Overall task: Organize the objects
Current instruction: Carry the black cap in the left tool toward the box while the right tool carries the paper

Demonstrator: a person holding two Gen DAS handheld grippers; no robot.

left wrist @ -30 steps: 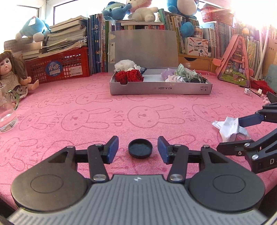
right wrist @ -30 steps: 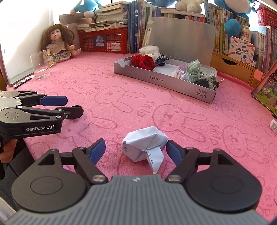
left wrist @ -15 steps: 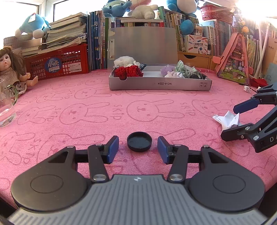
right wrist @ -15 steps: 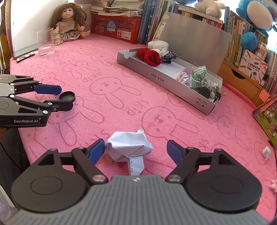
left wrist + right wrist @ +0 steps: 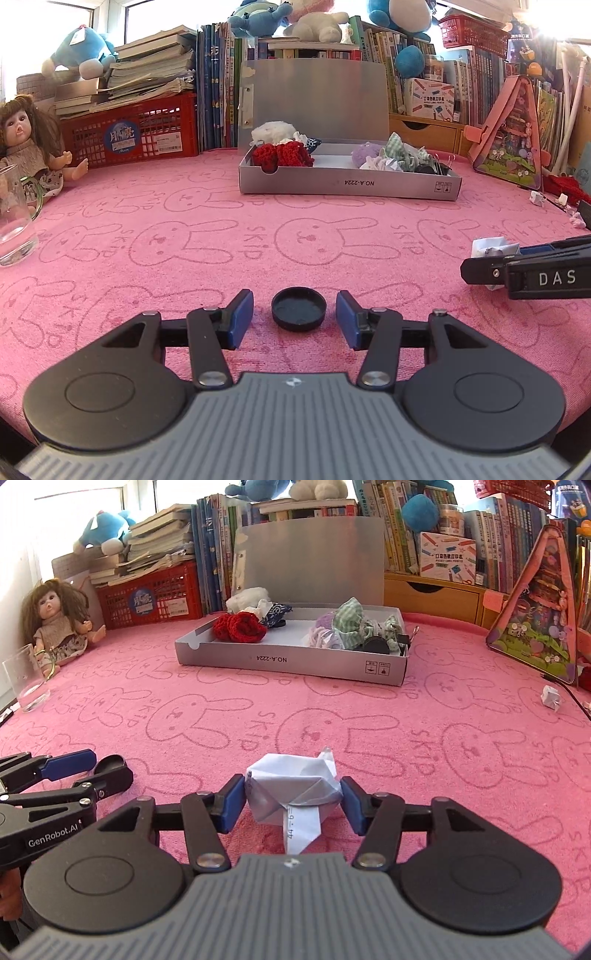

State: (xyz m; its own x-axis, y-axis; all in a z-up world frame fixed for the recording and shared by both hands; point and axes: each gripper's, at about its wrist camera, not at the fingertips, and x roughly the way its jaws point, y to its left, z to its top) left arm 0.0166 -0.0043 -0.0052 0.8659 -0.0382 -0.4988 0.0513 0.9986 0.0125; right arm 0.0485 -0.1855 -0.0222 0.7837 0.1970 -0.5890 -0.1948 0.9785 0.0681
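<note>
Pink bunny-print cloth covers the bench (image 5: 207, 206), with books, plush toys, a red crate and a doll (image 5: 59, 620) lined up along the back, and a glass (image 5: 14, 218) at the left edge. Mid-bench sits the grey box (image 5: 295, 664), lid up, already holding red knitted pieces, a white fluffy thing and a heap of fabric scraps with a dark round item at its right end. What has changed is on the right: the right hand-held gripper (image 5: 293, 799) has just been closing, and its blue pads now sit against both sides of the paper wad (image 5: 295, 786), where a second ago they stood well clear of it. The wad still rests on the cloth, so this looks like the grasp being completed, with the lift and the carry to the box yet to come. The left hand-held gripper (image 5: 294, 319) has not budged: its jaws are parted around the black cap (image 5: 298, 308), which lies flat on the cloth between the pads with a gap on each side, not gripped. I judge the cap to be the next item lined up once the paper is dealt with. Crumpled paper gives under pressure, so the hold may be soft; a loose strip hangs from its front. Another small paper scrap (image 5: 551, 698) lies far right, near the pink triangular toy.
</note>
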